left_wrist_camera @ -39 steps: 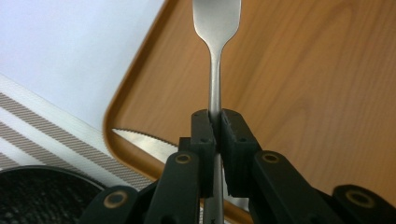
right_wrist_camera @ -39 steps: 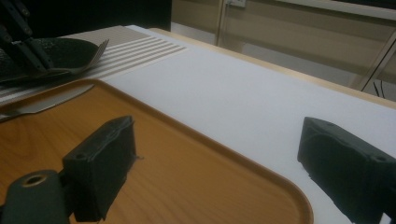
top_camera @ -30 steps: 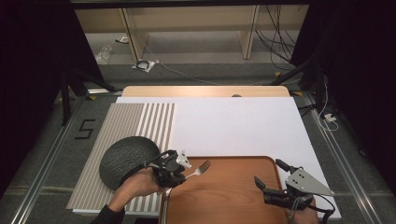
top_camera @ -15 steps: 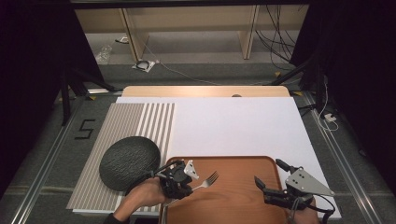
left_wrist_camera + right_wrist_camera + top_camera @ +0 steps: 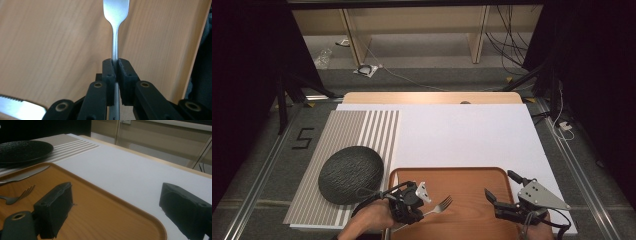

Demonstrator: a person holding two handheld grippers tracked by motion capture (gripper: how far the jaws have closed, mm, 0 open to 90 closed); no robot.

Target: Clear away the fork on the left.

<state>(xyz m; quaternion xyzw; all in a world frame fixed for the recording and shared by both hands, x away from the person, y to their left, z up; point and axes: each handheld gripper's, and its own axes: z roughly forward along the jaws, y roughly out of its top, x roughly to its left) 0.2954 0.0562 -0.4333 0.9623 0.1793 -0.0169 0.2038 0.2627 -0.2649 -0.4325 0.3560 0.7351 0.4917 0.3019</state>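
Steel fork [image 5: 439,206] clamped by its handle in the left gripper [image 5: 412,201], pads [image 5: 124,72] tight on the shaft, tines pointing right over the tray [image 5: 472,176]. Left gripper view: fork head runs up past the jaws above the tray's wood surface; whether the tines touch it I can't tell. Knife [image 5: 18,106] lies on the tray at that view's lower left, just beside the gripper; the right gripper view puts the knife [image 5: 23,175] along the tray's left rim, fork [image 5: 17,196] just near of it. Right gripper [image 5: 506,192] released, jaws wide apart with nothing between them, over the tray's right end, well apart from the fork. Black plate [image 5: 351,174] sits just left of the tray on the striped mat [image 5: 347,130]. White sheet [image 5: 462,135] covers the tabletop [image 5: 432,97] behind.
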